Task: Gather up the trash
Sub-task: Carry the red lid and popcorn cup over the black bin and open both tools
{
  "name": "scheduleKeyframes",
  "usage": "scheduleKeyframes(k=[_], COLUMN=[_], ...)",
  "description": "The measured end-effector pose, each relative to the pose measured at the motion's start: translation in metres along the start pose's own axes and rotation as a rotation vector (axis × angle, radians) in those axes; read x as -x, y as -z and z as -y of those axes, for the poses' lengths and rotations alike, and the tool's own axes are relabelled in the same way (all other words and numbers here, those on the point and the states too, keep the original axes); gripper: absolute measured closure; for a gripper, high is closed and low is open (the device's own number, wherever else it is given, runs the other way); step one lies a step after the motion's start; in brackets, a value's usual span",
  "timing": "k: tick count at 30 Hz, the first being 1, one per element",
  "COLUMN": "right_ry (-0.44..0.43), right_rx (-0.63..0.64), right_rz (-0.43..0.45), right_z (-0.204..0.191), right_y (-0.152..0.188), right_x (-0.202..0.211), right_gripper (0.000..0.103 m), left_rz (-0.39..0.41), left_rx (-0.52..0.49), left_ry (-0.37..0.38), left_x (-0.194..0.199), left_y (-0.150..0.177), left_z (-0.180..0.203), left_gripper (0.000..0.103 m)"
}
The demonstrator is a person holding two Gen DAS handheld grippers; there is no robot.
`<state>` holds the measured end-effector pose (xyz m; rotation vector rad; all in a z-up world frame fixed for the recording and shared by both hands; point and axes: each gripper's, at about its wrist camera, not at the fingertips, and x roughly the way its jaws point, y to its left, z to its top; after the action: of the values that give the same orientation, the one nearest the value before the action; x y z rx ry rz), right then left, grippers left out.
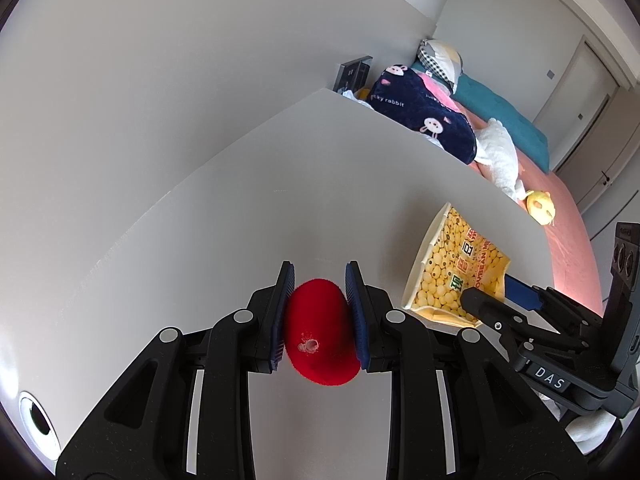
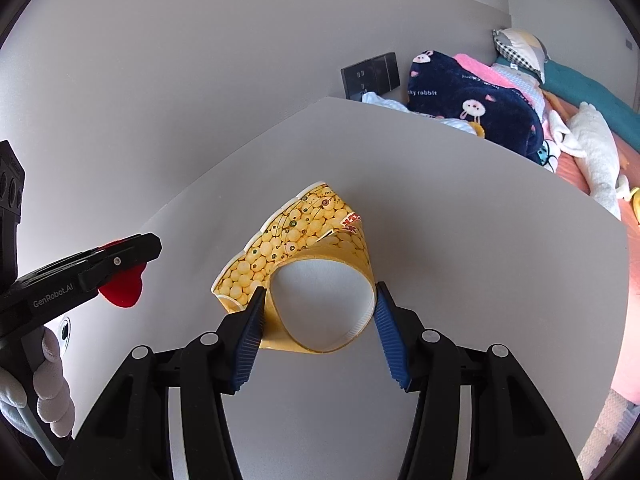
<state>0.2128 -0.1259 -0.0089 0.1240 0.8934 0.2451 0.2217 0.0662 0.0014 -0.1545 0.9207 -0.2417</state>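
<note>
My left gripper (image 1: 320, 280) is shut on a red fuzzy piece of trash (image 1: 320, 332), held over the white table (image 1: 280, 208). The red piece also shows in the right wrist view (image 2: 122, 290) under the left gripper. A yellow paper cup (image 2: 304, 256) printed with soybeans lies on its side on the table, its open mouth towards me. My right gripper (image 2: 319, 294) is open, with its blue pads on either side of the cup's rim. In the left wrist view the cup (image 1: 452, 272) lies to the right, with the right gripper at its mouth.
A bed (image 1: 560, 216) with a pink sheet, a dark blue rabbit blanket (image 2: 468, 96), pillows and plush toys lies beyond the table's far edge. A round white grommet hole (image 1: 38, 420) sits at the table's near left. A dark wall socket (image 2: 370, 74) is on the wall.
</note>
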Motion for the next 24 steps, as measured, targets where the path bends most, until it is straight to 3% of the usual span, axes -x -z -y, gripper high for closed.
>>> scheduleKeyframes(k=[24], right_ry=[0.064], right_rx=[-0.108], right_rz=[0.104], right_z=[0.076], right_y=[0.034], right_x=[0.127], right_gripper=[0.048], left_rz=[0.019], left_rx=[-0.089], left_ry=[0.093], left_x=[0.055], left_y=[0.036], left_z=[0.110], left_gripper=[0.077])
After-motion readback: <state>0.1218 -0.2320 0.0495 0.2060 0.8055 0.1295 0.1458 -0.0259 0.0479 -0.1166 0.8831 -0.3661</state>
